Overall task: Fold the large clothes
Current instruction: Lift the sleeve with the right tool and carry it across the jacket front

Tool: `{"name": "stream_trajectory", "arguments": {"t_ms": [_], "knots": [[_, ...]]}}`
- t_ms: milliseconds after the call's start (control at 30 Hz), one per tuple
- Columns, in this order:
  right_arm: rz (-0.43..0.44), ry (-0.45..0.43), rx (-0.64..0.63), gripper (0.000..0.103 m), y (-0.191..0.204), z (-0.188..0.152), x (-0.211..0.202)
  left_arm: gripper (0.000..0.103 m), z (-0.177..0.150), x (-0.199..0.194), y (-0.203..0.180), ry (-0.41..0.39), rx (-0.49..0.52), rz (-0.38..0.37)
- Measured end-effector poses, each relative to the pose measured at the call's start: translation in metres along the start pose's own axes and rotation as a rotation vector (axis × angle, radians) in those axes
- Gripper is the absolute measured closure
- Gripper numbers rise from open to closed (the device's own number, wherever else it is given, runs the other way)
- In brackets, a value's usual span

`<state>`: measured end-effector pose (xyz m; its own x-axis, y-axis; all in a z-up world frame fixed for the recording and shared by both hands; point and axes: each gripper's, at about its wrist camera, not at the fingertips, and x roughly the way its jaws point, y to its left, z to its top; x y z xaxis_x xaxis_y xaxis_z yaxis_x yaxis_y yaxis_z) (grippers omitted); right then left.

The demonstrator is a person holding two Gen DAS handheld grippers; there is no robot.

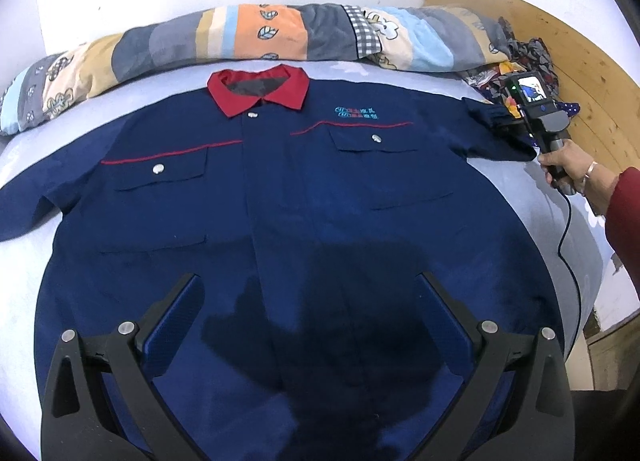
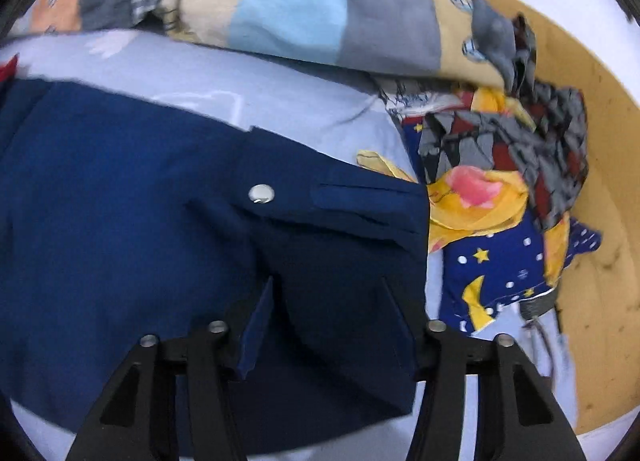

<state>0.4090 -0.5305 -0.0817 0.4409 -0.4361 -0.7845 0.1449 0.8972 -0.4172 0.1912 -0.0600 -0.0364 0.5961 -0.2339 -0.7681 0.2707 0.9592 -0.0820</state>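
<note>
Bedsheet (image 1: 560, 197) carries the jacket (image 1: 280, 201) spread flat, front up, ready for folding. Left gripper (image 1: 306, 285) hovers wide open above its hem; right gripper (image 2: 328, 289), jaws apart, straddles the sleeve cuff (image 2: 360, 213). Quilt (image 1: 240, 33) lies beyond.

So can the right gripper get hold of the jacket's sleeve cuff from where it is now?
Probably yes. The right gripper is open right over the sleeve cuff, which lies flat on the bed sheet with nothing covering it.
</note>
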Motion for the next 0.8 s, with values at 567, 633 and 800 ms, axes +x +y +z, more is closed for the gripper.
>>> {"name": "stream_trajectory", "arguments": {"t_ms": [567, 633, 800], "knots": [[0.360, -0.019, 0.329, 0.099, -0.047, -0.013, 0.008, 0.000, -0.002, 0.008, 0.004, 0.045, -0.031, -0.023], [0.387, -0.019, 0.363, 0.098, -0.053, -0.013, 0.010, 0.000, -0.003, 0.009, 0.004, 0.049, -0.031, -0.026], [0.430, -0.072, 0.288, 0.073, -0.044, -0.012, -0.004, 0.000, -0.002, 0.010, 0.003, 0.050, -0.025, -0.022]]}}
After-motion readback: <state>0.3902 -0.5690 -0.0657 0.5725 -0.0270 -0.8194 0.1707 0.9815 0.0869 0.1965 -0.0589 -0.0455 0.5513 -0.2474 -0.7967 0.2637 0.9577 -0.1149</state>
